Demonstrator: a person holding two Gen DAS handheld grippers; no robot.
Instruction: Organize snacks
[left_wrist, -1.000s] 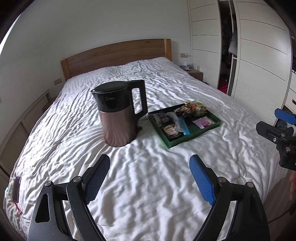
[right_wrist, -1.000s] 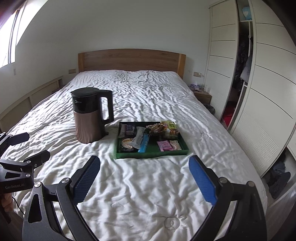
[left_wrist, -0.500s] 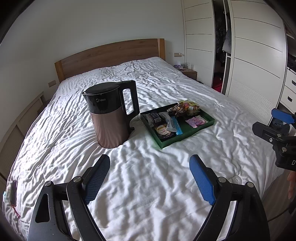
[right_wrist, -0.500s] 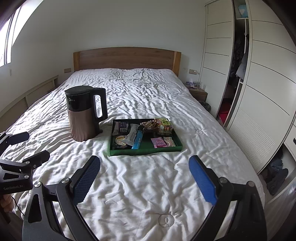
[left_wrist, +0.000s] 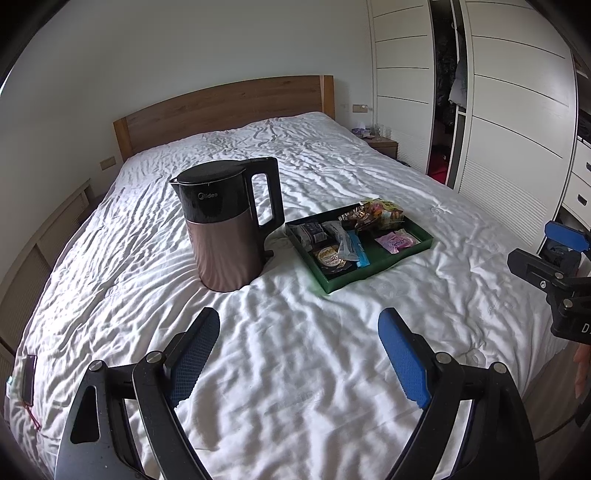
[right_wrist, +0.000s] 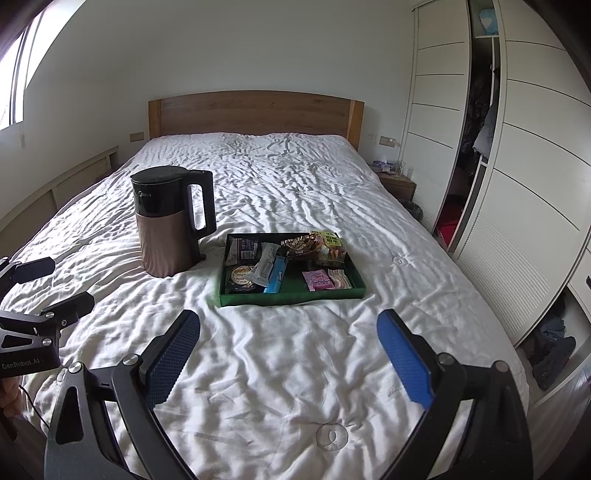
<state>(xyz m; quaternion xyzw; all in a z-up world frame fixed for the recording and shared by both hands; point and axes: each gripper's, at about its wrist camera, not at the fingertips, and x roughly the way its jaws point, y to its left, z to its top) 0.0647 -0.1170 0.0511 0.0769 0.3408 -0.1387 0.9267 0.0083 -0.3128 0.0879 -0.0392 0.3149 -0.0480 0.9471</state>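
Observation:
A green tray (left_wrist: 373, 269) (right_wrist: 291, 297) lies on the white bed and holds several snack packets: a pink packet (left_wrist: 397, 242) (right_wrist: 317, 279), a blue-and-white bar (left_wrist: 354, 246) (right_wrist: 275, 275), a round cookie pack (right_wrist: 239, 275) and a colourful bag (right_wrist: 328, 245). My left gripper (left_wrist: 299, 349) is open and empty, hovering over the sheet in front of the tray and kettle. My right gripper (right_wrist: 288, 349) is open and empty, in front of the tray. Each gripper also shows at the edge of the other's view, the right one (left_wrist: 554, 266) and the left one (right_wrist: 40, 295).
A black and copper kettle (left_wrist: 229, 225) (right_wrist: 168, 221) stands left of the tray, close to it. A wooden headboard (right_wrist: 255, 112) is at the back. White wardrobes (right_wrist: 517, 166) run along the right, one door open. A nightstand (right_wrist: 397, 181) is beside the bed.
Both views have shifted slightly: the kettle and tray sit a little further left and the room appears to have turned. Both grippers stay open and empty.

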